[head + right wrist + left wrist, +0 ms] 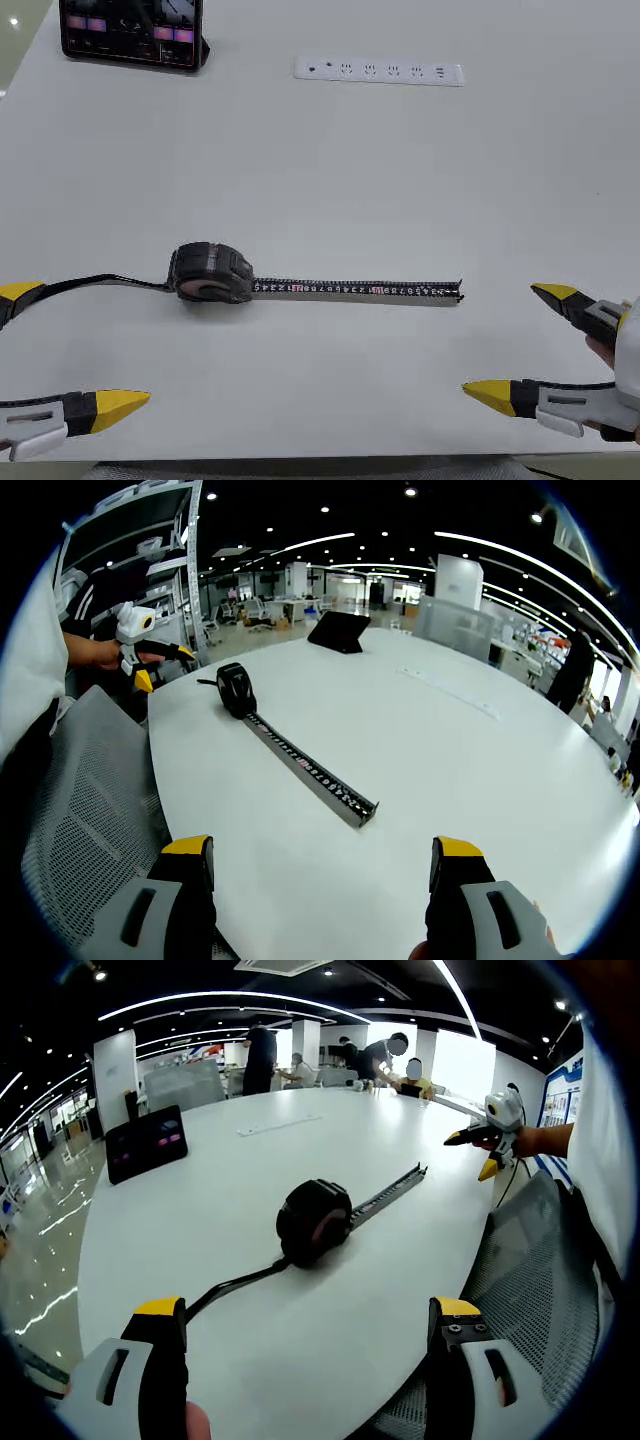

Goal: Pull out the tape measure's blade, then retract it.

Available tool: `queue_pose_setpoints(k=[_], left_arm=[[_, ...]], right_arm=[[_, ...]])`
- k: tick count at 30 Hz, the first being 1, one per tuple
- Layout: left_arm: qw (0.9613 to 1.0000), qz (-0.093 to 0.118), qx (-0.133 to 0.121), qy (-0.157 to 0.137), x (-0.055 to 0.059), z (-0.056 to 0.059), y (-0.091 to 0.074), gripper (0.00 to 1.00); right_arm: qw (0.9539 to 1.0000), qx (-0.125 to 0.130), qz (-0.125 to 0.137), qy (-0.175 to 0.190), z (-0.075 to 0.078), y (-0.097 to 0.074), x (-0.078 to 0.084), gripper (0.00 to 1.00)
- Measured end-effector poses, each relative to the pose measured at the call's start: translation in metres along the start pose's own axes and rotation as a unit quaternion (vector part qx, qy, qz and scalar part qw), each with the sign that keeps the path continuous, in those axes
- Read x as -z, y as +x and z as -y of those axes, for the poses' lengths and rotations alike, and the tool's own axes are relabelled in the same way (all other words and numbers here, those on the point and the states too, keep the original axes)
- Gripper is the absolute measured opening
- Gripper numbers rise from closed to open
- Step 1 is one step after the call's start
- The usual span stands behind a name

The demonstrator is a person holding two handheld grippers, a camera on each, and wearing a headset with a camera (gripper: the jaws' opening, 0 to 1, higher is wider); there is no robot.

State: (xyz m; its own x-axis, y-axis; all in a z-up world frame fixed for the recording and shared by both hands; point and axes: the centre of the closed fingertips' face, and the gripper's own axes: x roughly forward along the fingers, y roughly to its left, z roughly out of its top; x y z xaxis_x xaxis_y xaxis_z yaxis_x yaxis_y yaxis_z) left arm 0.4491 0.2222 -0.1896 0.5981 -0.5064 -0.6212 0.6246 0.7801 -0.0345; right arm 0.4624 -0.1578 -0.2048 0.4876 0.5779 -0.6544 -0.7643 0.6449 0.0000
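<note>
A black tape measure [210,273] lies on the white table [340,170], its blade [357,291] drawn out to the right and ending at a hook [459,290]. A black strap [105,282] trails left from the case. My left gripper [75,345] stands open at the left edge, apart from the strap, with nothing between its yellow tips. My right gripper [515,340] stands open to the right of the blade's end, not touching it. The left gripper view has the case [314,1222] ahead of the left gripper [308,1310]. The right gripper view has the blade [310,769] ahead of the right gripper [322,847].
A white power strip [379,71] lies at the far side of the table, and a dark tablet [133,31] stands at the far left. A mesh chair [90,810] sits at the near edge. People stand at the table's far end [375,1057].
</note>
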Motion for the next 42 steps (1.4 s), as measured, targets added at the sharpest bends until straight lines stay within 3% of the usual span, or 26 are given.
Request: queue_pose_setpoints(k=[4, 16, 26, 42], left_arm=[[0.9999, 0.005, -0.003, -0.013, 0.005, 0.001, -0.002, 0.99], [0.9993, 0.014, -0.003, -0.036, 0.007, 0.011, -0.004, 0.99], [0.9989, 0.018, -0.009, -0.041, 0.005, 0.007, -0.006, 0.99], [0.9988, 0.013, -0.009, -0.047, 0.012, 0.006, -0.006, 0.99]], right_arm=[[0.9999, 0.001, 0.005, 0.01, -0.001, -0.003, 0.005, 0.88], [0.9998, 0.001, 0.003, 0.02, -0.008, -0.007, 0.015, 0.88], [0.9999, -0.003, 0.0, 0.015, -0.007, -0.005, 0.014, 0.88], [0.9999, -0.004, -0.003, 0.016, -0.009, -0.003, 0.014, 0.88]])
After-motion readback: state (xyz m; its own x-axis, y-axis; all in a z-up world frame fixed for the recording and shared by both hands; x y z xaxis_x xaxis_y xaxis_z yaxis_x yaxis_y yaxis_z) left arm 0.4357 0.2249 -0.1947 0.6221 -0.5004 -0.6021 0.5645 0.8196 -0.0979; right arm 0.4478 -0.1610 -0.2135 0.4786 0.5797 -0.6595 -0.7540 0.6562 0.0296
